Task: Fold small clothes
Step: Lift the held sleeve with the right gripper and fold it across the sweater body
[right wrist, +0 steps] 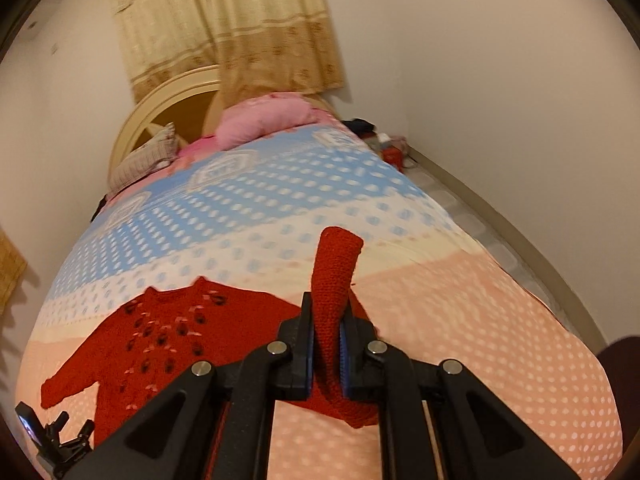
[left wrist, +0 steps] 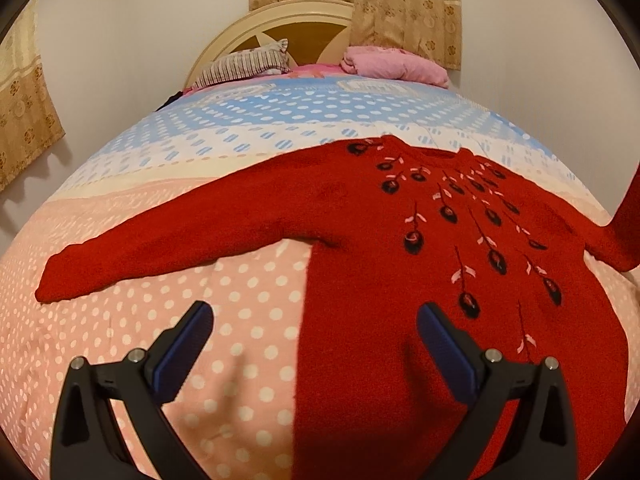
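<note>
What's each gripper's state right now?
Left gripper: open, empty, above the pink dotted bedspread beside the red knitted sweater.
Right gripper: shut on the sweater's red knitted sleeve, lifted off the bed.

Right gripper (right wrist: 326,344) clamped on a sleeve (right wrist: 334,280) of the red sweater (right wrist: 180,328), cuff standing up past the fingertips. Body of the sweater spread flat on the dotted bedspread (right wrist: 460,320), lower left. Left gripper (right wrist: 60,436) at the bottom-left edge. Pink pillow (right wrist: 264,120) by the headboard (right wrist: 168,100), under a beige curtain (right wrist: 240,20).
</note>
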Available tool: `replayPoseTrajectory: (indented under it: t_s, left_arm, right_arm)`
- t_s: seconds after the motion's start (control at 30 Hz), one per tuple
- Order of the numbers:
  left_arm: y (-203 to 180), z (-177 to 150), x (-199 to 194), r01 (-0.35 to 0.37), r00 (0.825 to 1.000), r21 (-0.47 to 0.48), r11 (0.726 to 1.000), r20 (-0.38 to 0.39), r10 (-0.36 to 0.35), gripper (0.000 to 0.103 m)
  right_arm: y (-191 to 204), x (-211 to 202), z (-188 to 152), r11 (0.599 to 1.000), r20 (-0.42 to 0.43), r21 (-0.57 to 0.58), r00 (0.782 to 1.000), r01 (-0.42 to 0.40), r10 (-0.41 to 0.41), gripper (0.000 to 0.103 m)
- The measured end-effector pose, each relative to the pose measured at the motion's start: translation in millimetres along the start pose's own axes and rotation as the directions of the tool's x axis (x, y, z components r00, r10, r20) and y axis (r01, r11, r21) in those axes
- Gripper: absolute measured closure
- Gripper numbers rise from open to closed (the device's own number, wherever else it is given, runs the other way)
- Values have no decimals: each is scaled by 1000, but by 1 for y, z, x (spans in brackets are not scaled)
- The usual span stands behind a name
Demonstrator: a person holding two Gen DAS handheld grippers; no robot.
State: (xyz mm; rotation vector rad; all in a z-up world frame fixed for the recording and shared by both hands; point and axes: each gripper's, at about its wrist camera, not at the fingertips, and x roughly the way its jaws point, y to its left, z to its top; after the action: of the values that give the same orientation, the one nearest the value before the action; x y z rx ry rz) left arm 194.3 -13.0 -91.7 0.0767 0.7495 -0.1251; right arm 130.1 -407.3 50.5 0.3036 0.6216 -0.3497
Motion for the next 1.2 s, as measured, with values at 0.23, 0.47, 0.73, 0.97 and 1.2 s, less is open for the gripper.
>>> replayPoseTrajectory:
  t_s: [0.23, 0.47, 0.73, 0.97, 1.2]
  left_arm:
    - [24, -3, -5, -10, 1000, -34, 999, 15, 11, 0]
    - [41, -7, -1, -20, 1000, -59, 998, 8, 21, 0]
    - [56, -12, 5, -31, 1000, -86, 996, -4, 31, 0]
    - [66, -16, 11, -39, 999, -102, 994, -21, 37, 0]
    - [73, -20, 18, -50, 998, -110, 993, -41, 46, 0]
  right_arm:
    - [73, 2, 9, 995, 1, -77, 998, -68, 68, 94]
    - [135, 2, 17, 981, 0, -136, 991, -135, 136, 94]
    - [212, 10, 17, 950, -26, -215, 974, -225, 225, 94]
    - [271, 32, 0, 919, -79, -253, 953, -303, 292, 94]
    - [330, 78, -32, 889, -164, -279, 930, -363, 328, 94]
